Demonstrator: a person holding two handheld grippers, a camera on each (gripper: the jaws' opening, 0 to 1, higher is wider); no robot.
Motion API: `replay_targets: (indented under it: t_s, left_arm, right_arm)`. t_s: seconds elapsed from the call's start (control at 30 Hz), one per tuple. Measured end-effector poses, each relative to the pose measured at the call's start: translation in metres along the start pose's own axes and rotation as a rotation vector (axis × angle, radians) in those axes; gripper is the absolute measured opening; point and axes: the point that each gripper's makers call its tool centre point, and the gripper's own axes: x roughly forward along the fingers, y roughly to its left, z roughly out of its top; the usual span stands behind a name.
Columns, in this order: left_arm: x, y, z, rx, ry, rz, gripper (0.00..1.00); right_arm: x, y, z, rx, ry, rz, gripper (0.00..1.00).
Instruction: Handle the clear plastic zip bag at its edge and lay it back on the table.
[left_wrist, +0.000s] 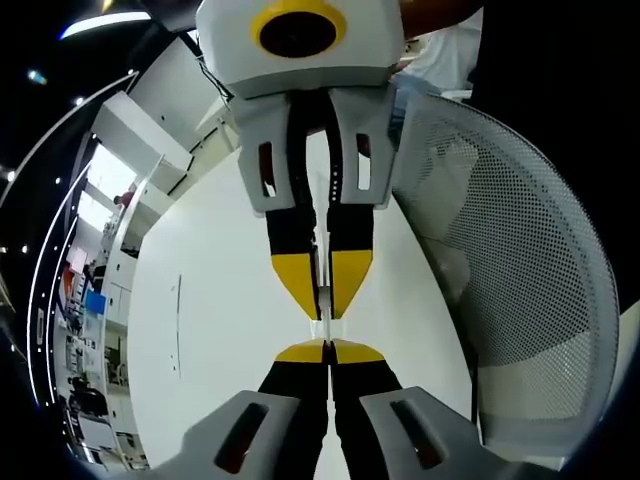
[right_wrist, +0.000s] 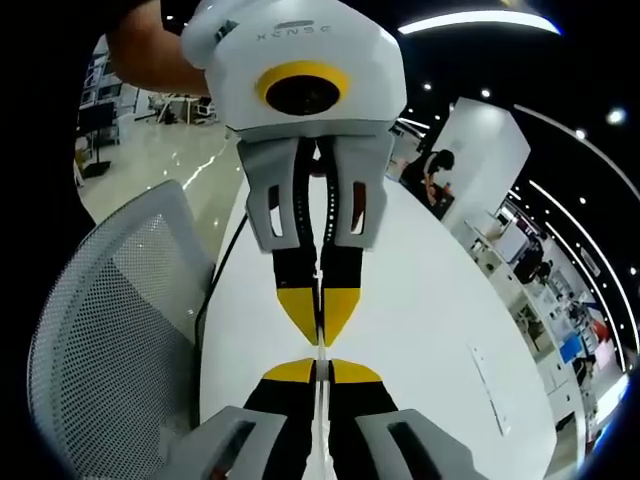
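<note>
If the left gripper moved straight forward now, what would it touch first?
Most likely the right gripper, which points back at the left gripper tip to tip. A thin clear edge, probably the bag, spans the gap.

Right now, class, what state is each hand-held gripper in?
Left hand-held gripper: jaws shut; whether it holds anything cannot be told.
Right hand-held gripper: jaws shut; whether it holds anything cannot be told.

The clear plastic zip bag (left_wrist: 322, 325) shows edge-on as a thin, nearly invisible sliver, stretched between the two facing pairs of yellow jaw tips above the white desk (left_wrist: 220, 330); in the right gripper view it is the same faint line (right_wrist: 318, 352).
</note>
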Motion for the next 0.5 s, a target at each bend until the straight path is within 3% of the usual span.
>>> replay_targets:
  t_s: [0.5]
  left_arm:
    - [0.0018, -0.0016, -0.0065, -0.021, -0.003, -0.002, 0.0]
  right_arm:
    - [0.005, 0.0026, -0.0014, 0.002, 0.015, 0.0, 0.0]
